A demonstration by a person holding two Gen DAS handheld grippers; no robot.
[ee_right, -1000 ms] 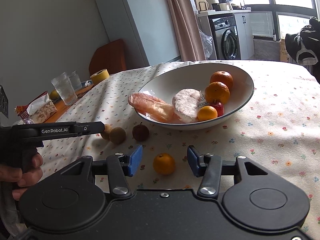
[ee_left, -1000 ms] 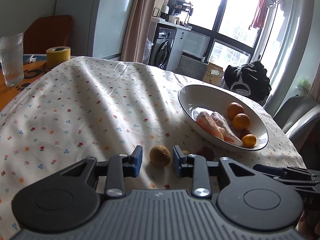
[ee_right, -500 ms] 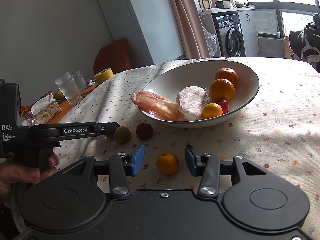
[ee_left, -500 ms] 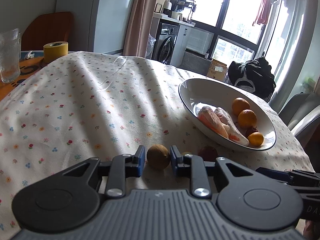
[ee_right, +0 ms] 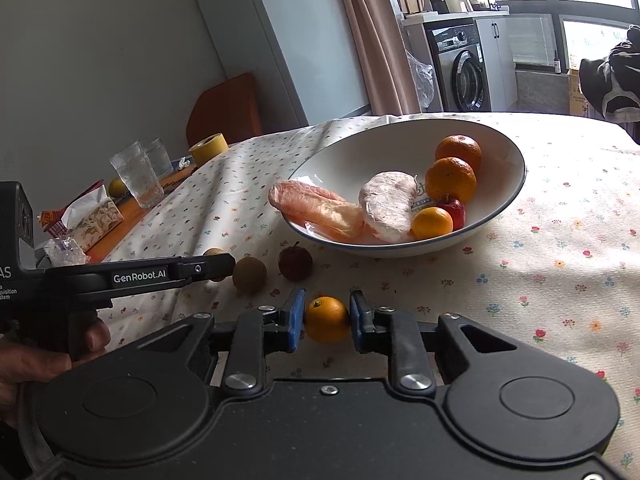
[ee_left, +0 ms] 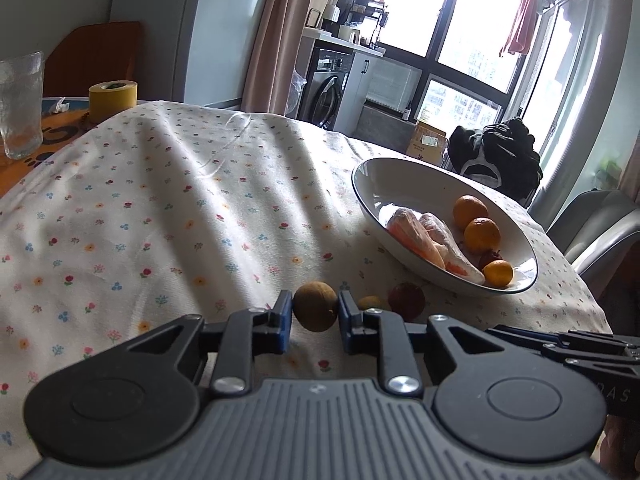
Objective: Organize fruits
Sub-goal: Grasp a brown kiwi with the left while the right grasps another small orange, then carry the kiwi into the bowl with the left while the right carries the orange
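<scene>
Gripping one fruit each, the left gripper (ee_left: 315, 314) pinches a brown longan (ee_left: 315, 306) and the right gripper (ee_right: 327, 320) a small orange (ee_right: 327, 319). Ahead of the fingers, the bowl (ee_right: 508, 196) already holds several; a red fruit (ee_right: 295, 263) waits outside.

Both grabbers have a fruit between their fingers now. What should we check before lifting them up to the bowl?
1. Left gripper shut on the round brown fruit: ok, both blue pads touch it.
2. Right gripper shut on the small orange citrus fruit: ok, pads press both sides.
3. Fruits centred in the pads: ok, each sits midway.
4. Room in the white oval bowl: ok, its far side is bare.
5. Neighbours clear of the lift: ok for the dark red fruit and the second brown fruit, both apart from the pads.
6. Grip firm enough: cannot tell.
</scene>
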